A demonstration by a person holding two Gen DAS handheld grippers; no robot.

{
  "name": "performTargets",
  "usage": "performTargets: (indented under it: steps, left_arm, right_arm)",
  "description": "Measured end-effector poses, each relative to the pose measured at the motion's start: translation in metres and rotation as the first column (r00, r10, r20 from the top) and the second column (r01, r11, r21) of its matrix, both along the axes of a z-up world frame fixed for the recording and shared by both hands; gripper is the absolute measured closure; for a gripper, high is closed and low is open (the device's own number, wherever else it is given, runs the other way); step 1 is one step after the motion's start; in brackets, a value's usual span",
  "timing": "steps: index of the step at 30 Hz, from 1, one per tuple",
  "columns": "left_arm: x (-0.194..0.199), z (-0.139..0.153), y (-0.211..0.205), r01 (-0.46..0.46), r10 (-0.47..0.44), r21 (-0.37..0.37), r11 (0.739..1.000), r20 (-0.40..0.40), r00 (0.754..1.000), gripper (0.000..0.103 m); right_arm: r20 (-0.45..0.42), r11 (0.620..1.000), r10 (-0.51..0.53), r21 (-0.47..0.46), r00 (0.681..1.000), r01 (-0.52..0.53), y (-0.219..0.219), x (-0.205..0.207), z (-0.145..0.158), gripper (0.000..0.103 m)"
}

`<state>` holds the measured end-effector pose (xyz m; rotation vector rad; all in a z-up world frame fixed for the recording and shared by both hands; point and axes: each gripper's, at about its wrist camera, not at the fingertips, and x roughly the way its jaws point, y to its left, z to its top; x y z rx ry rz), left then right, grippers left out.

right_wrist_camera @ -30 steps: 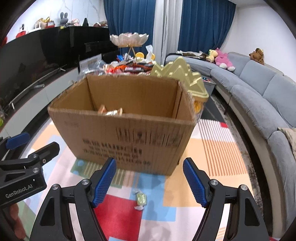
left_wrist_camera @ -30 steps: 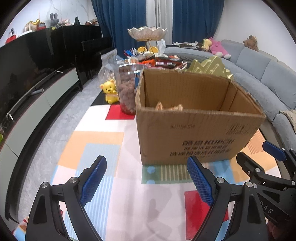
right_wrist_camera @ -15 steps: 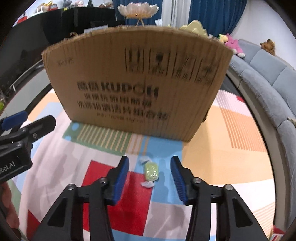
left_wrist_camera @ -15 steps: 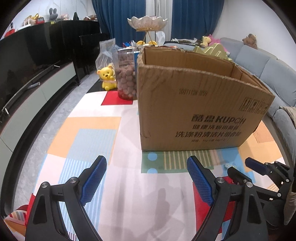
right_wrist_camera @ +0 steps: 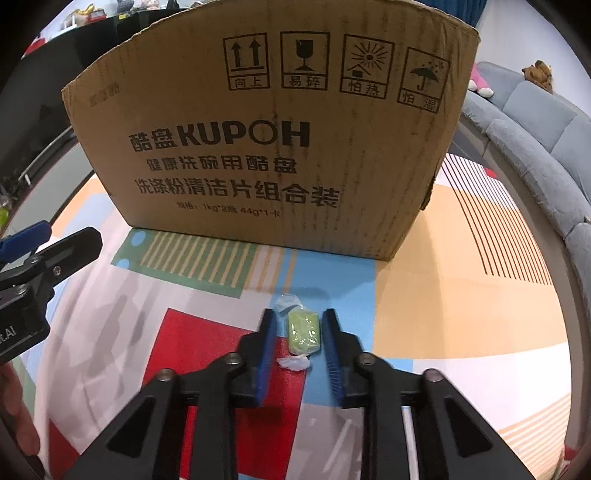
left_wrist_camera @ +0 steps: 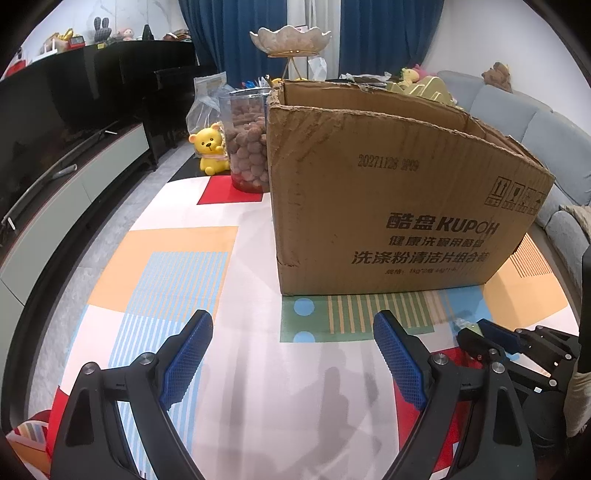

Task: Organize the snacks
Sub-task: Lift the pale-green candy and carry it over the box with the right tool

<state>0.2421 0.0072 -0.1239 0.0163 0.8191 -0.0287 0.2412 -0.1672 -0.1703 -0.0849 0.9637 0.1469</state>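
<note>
Nearest the right wrist camera, the right tool [right_wrist_camera: 298, 323] is closing around a small green wrapped candy [right_wrist_camera: 303, 330], its blue pads just either side of the sweet with a sliver of gap visible on each side. The candy lies flat on the patterned surface [right_wrist_camera: 424, 277], straddling a red patch and a blue one, with its long axis running away from the camera toward the box; one twisted clear wrapper end [right_wrist_camera: 286, 302] points at the box and the other [right_wrist_camera: 295, 363] back toward the tool. To the left, the left tool [left_wrist_camera: 291, 343] hovers low over a pale stretch of the surface with its blue pads spread wide and nothing between them; from its camera the right tool [left_wrist_camera: 484, 332] is seen at the lower right edge, tips down on the candy's spot. Just beyond the candy stands an open cardboard box [right_wrist_camera: 280, 140], upright, its printed side facing both tools. Behind the box's left corner sit a clear jar of brown round snacks [left_wrist_camera: 248, 147] and a yellow bear figure [left_wrist_camera: 211, 153], side by side. Farther back, a white flower-shaped dish [left_wrist_camera: 290, 38] rises on a gold stand before blue curtains [left_wrist_camera: 229, 33], and a grey sofa [left_wrist_camera: 535, 125] curves along the right.
</note>
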Motion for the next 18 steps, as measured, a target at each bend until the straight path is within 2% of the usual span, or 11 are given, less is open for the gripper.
performTargets:
  steps: [6, 12, 18]
  left_arm:
    - [0.0, 0.001, 0.002, -0.004, 0.004, -0.004, 1.0, 0.004, 1.0, 0.014]
    - [0.001, 0.004, 0.004, -0.005, 0.005, -0.021, 1.0, 0.011, 1.0, 0.014]
    - [0.002, 0.013, 0.007, -0.009, 0.011, -0.043, 0.999, 0.026, 1.0, 0.014]
  right_arm:
    - [0.0, 1.0, 0.009, 0.018, 1.0, -0.009, 0.001, -0.003, 0.002, 0.084]
    - [0.066, 0.999, 0.03, 0.019, 0.997, -0.031, 0.01, -0.019, 0.041, 0.084]
    - [0.113, 0.999, 0.033, 0.024, 0.993, -0.036, 0.016, -0.019, 0.073, 0.084]
